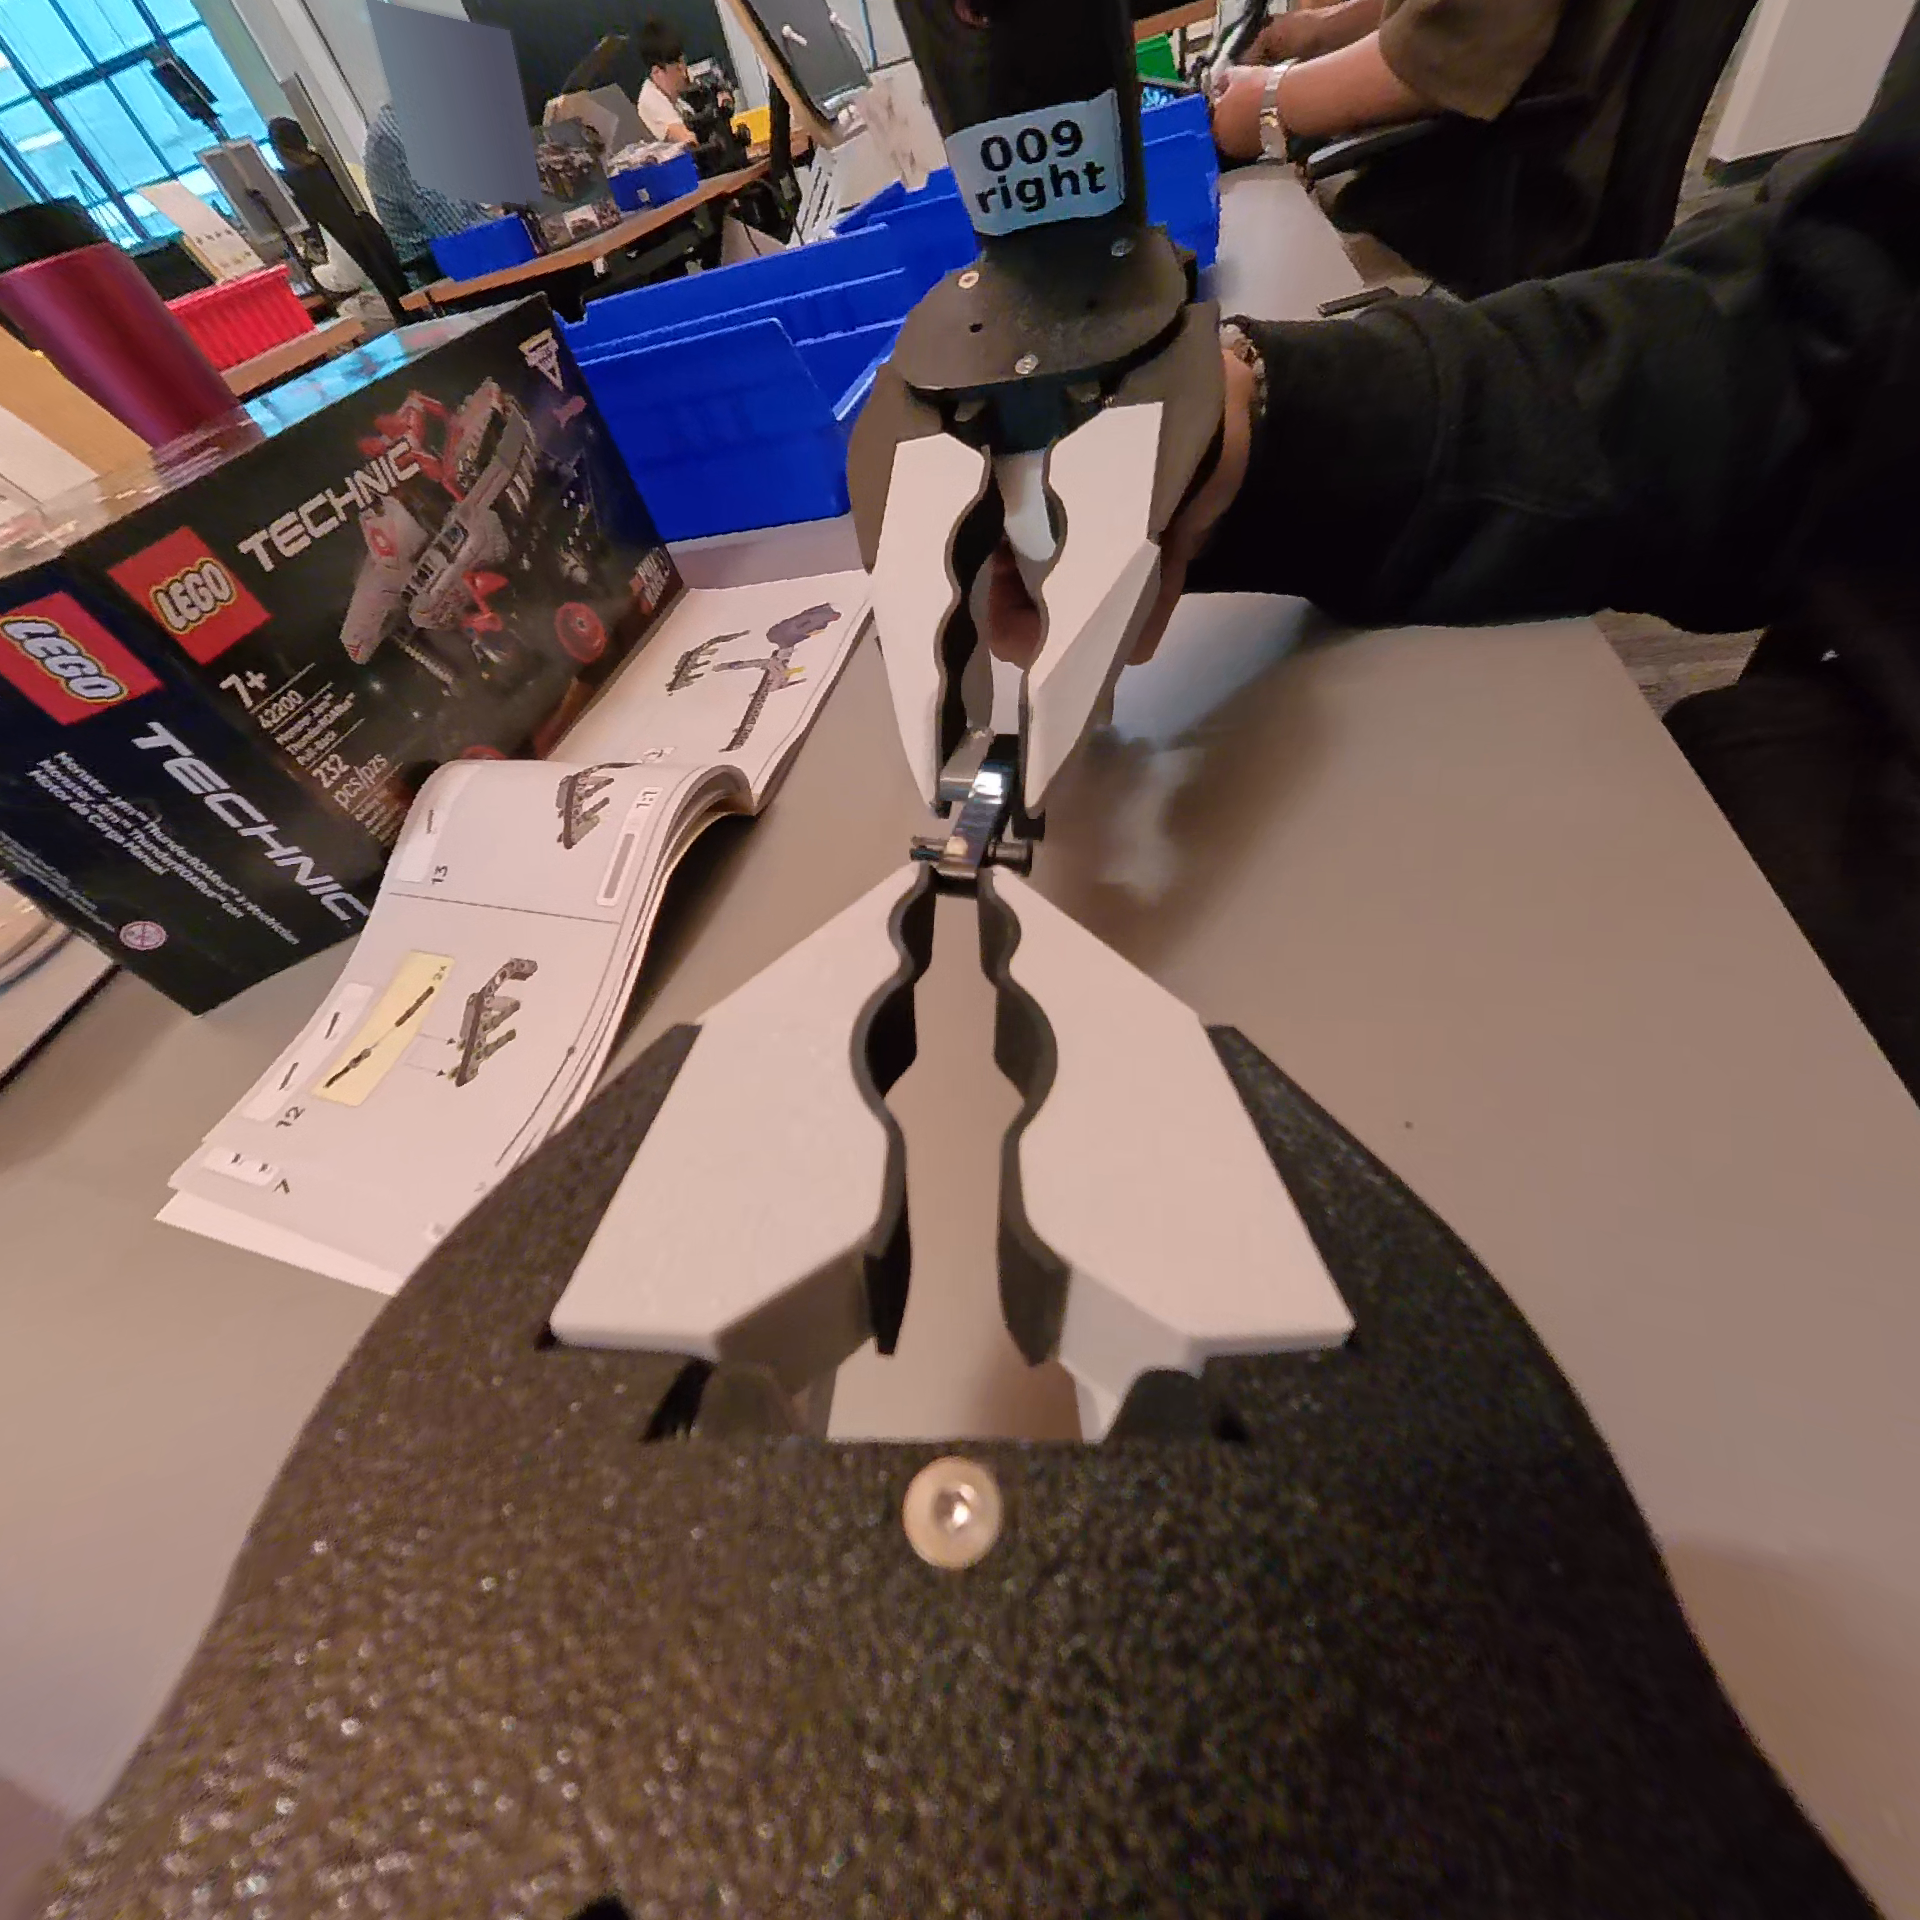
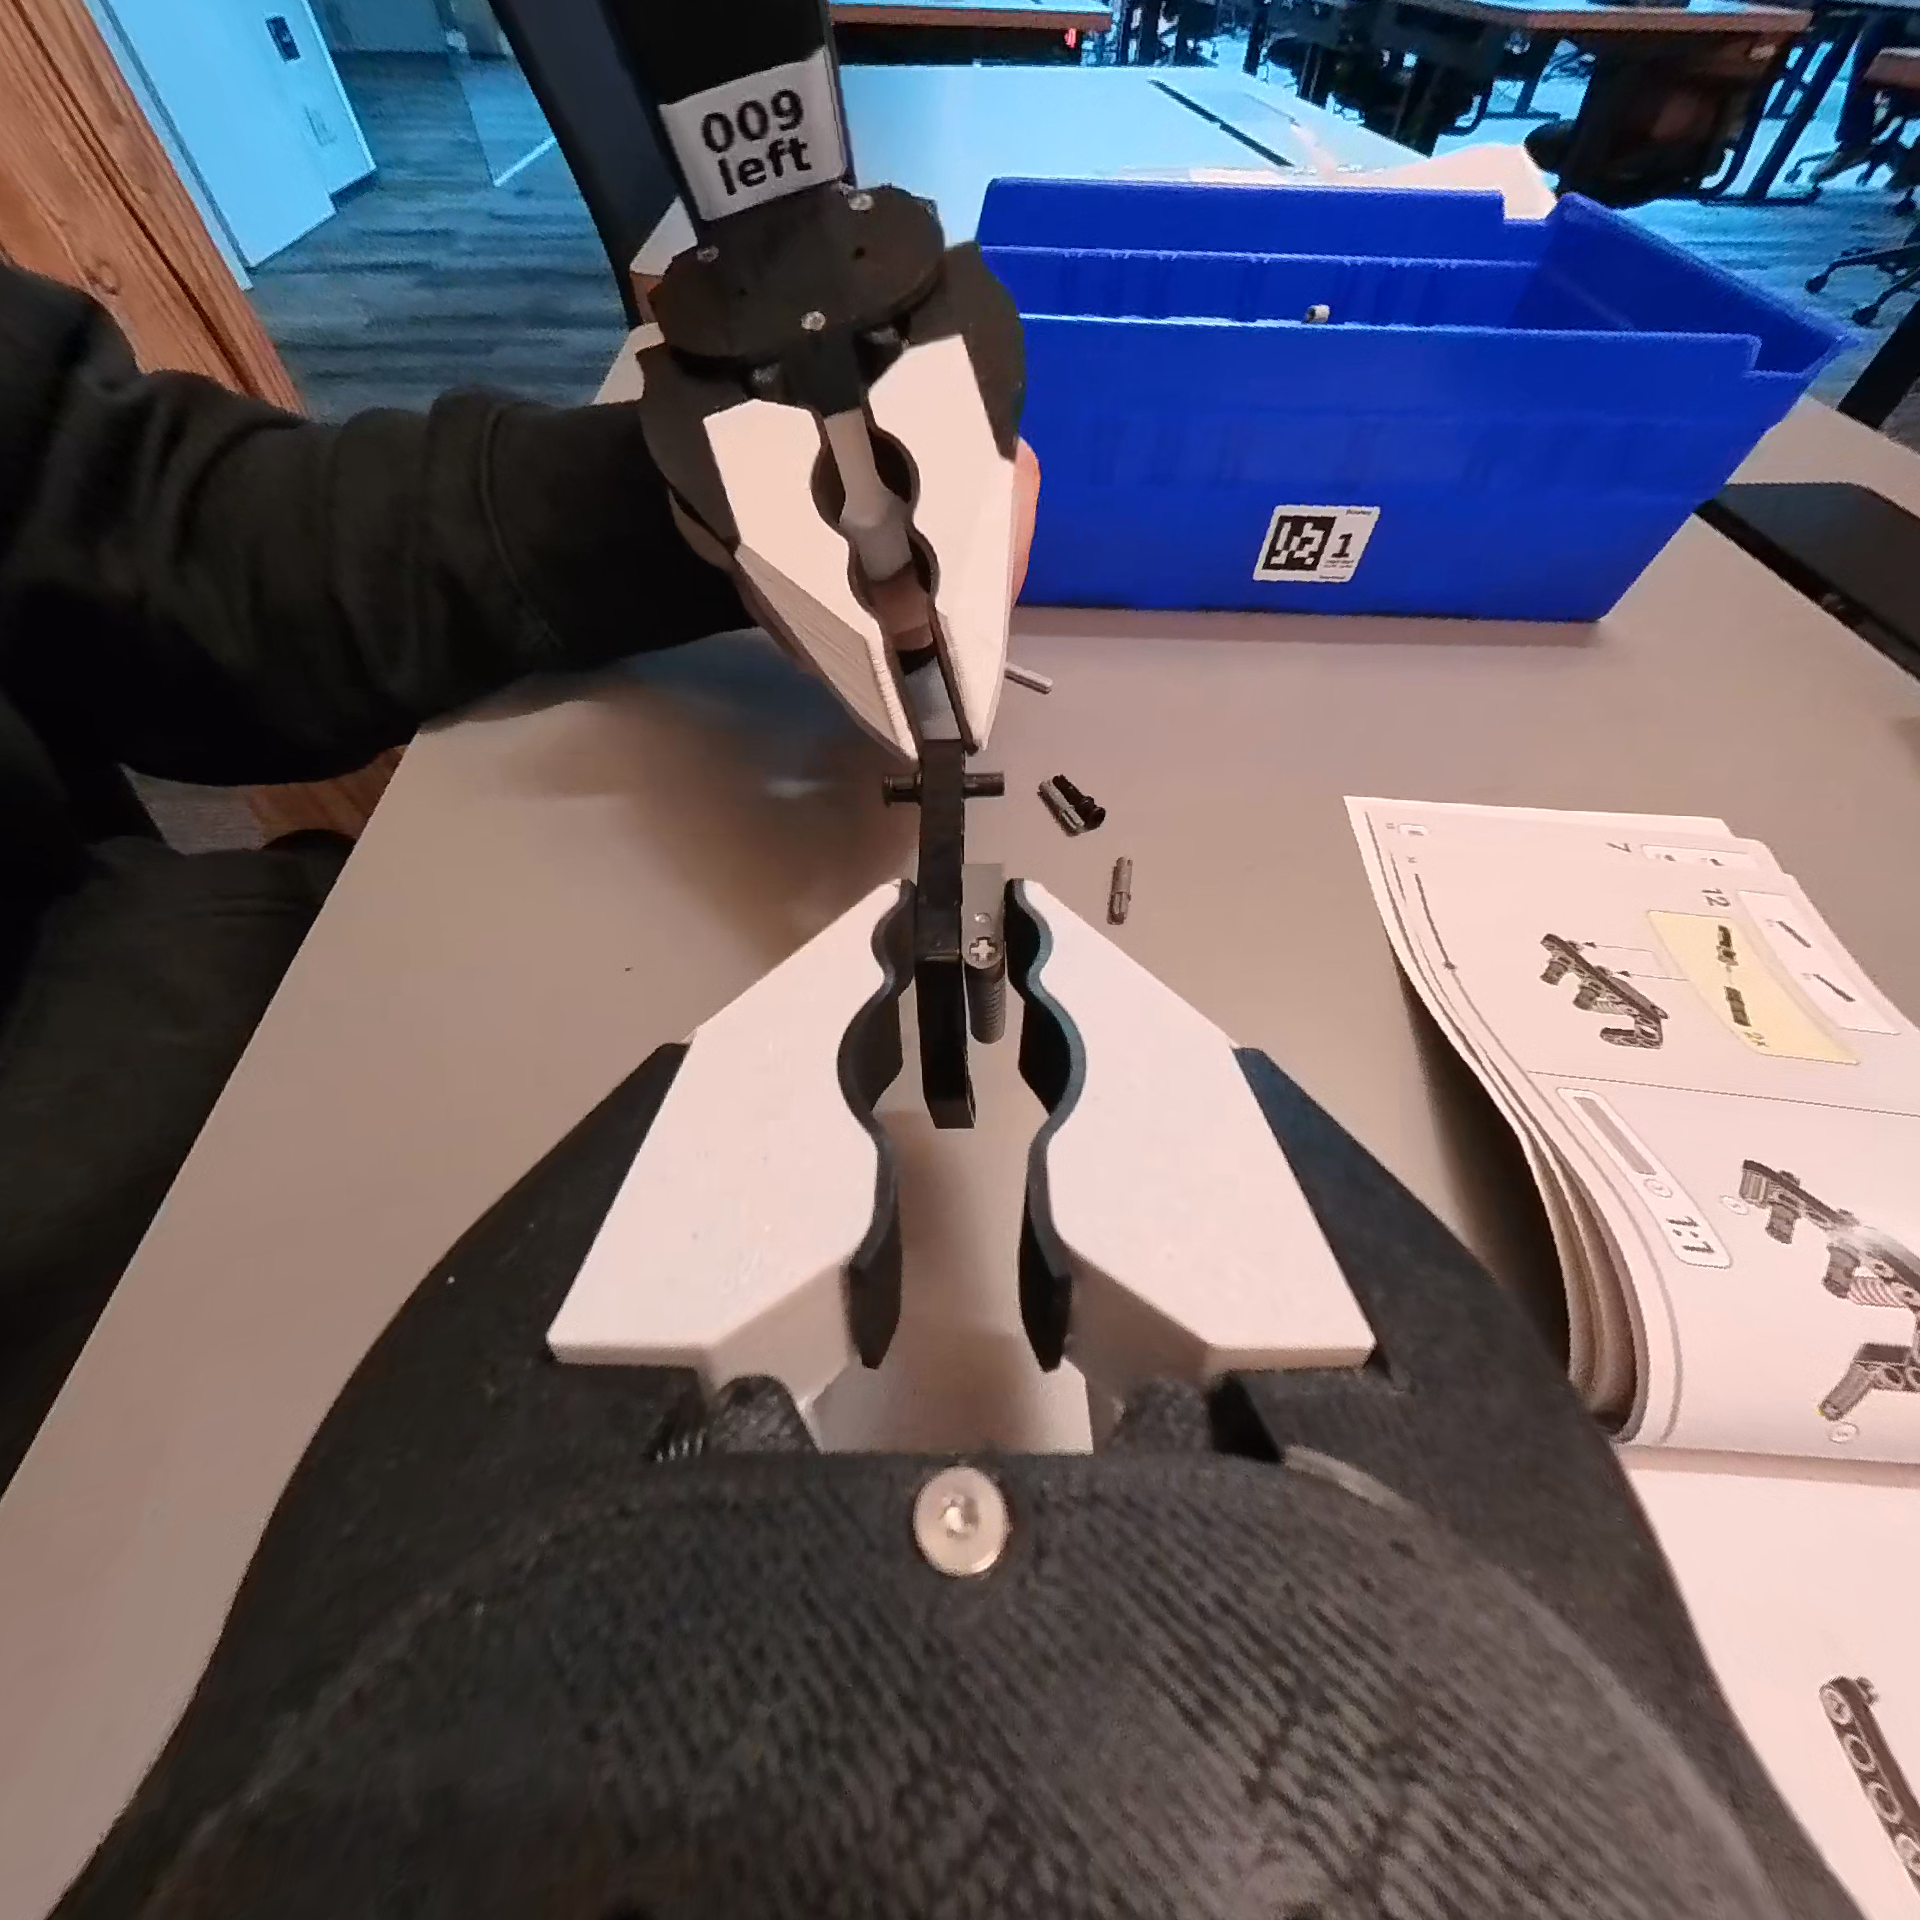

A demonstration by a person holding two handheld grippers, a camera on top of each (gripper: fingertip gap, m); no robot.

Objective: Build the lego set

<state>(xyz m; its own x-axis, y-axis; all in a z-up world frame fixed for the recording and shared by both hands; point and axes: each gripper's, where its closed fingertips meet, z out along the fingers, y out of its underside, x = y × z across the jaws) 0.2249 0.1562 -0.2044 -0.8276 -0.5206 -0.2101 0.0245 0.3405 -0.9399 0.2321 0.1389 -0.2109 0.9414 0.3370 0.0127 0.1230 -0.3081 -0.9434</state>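
Left wrist view: left gripper (image 1: 954, 878) is pinching the near end of the black lego beam (image 1: 971, 816) mid-frame, right gripper (image 1: 982, 769) clamped on its far end.

Right wrist view: same beam (image 2: 943, 914) at centre, bridging both closed claws; loose pins (image 2: 1072, 805) lie just right on the table (image 2: 1351, 707).

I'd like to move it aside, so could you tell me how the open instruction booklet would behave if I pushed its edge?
The instruction booklet would probably flex, not slide stiffly: its pages already curl. It looks light, so the grey table should offer little resistance. Loose pages might fan.
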